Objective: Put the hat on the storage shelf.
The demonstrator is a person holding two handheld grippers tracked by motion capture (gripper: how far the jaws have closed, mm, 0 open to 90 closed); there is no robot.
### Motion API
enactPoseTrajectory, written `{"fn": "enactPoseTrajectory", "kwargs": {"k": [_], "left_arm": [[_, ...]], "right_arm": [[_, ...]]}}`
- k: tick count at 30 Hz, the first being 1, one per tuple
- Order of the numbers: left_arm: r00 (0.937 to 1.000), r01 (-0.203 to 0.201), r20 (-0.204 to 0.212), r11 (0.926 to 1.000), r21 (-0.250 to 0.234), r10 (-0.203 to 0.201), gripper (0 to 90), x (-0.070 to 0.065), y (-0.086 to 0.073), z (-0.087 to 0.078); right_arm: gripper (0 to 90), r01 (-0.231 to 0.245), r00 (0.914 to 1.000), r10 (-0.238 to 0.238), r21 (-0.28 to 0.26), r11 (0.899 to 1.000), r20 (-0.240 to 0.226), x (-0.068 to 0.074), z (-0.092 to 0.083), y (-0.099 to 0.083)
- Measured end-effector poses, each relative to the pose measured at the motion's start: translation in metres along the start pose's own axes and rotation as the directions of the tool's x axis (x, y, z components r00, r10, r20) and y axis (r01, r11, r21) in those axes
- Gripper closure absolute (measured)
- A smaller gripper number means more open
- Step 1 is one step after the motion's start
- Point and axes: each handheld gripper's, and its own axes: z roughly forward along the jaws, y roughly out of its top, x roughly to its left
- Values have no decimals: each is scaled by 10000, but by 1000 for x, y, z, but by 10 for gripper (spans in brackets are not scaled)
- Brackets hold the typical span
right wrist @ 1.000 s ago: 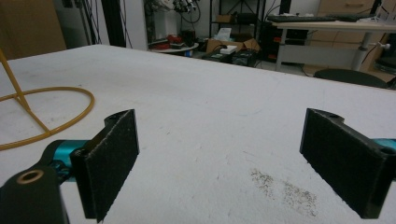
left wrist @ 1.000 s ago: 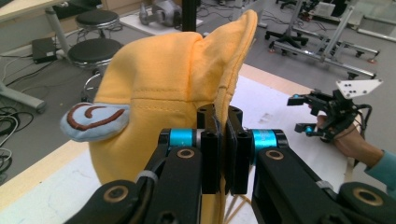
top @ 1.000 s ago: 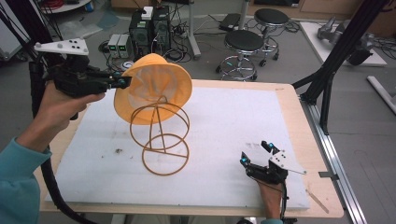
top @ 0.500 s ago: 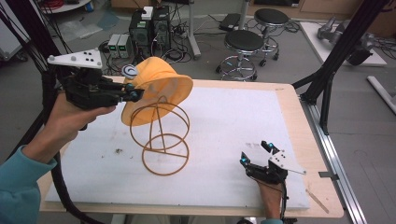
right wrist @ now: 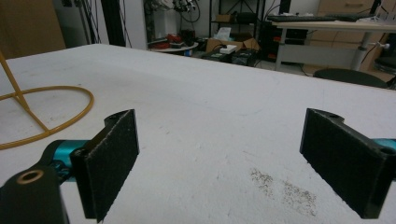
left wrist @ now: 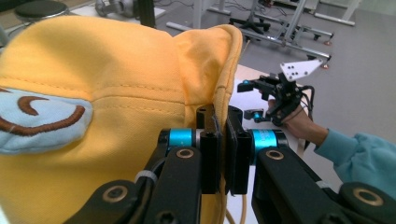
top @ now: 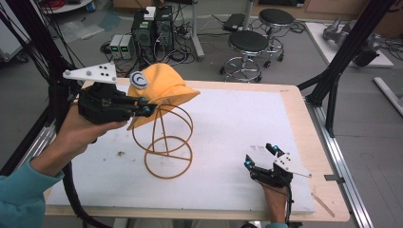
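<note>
A yellow cap with a pale blue and brown badge rests over the top of a yellow wire stand left of the table's middle. My left gripper comes in from the left and is shut on the cap's lower edge. In the left gripper view the jaws pinch the cap's seam, and the cap lies to their left. My right gripper rests near the front right of the white mat, open, with nothing between its pads. The stand's base ring lies to its left.
A white mat covers the wooden table. Dark specks lie on it left of the stand. Two stools and computer boxes stand beyond the far edge. A black frame post rises at the right.
My left gripper has carried the cap right and down onto the stand's top. The cap has turned, so its crown now faces up. The right gripper has stayed put.
</note>
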Motion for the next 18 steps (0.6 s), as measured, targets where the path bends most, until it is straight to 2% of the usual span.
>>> {"fn": "enactPoseTrajectory", "kwargs": {"k": [2, 8, 15, 18], "left_arm": [[9999, -107, 68, 9999, 76, 107, 859, -4, -2, 3], [9987, -23, 501, 9998, 173, 14, 857, -12, -8, 15], [9978, 48, 655, 9995, 310, -68, 855, -15, -10, 31], [9971, -61, 763, 9990, 446, 27, 853, -21, -10, 39]], "right_arm": [[106, -4, 10000, 4, 3, 10000, 11, 0, 0, 0], [106, -3, 10000, 3, 2, 10000, 6, 0, 0, 0], [106, -19, 10000, 19, 2, 10000, 17, 0, 0, 0], [106, 11, 10000, -11, -16, 10000, 33, 0, 0, 0]]}}
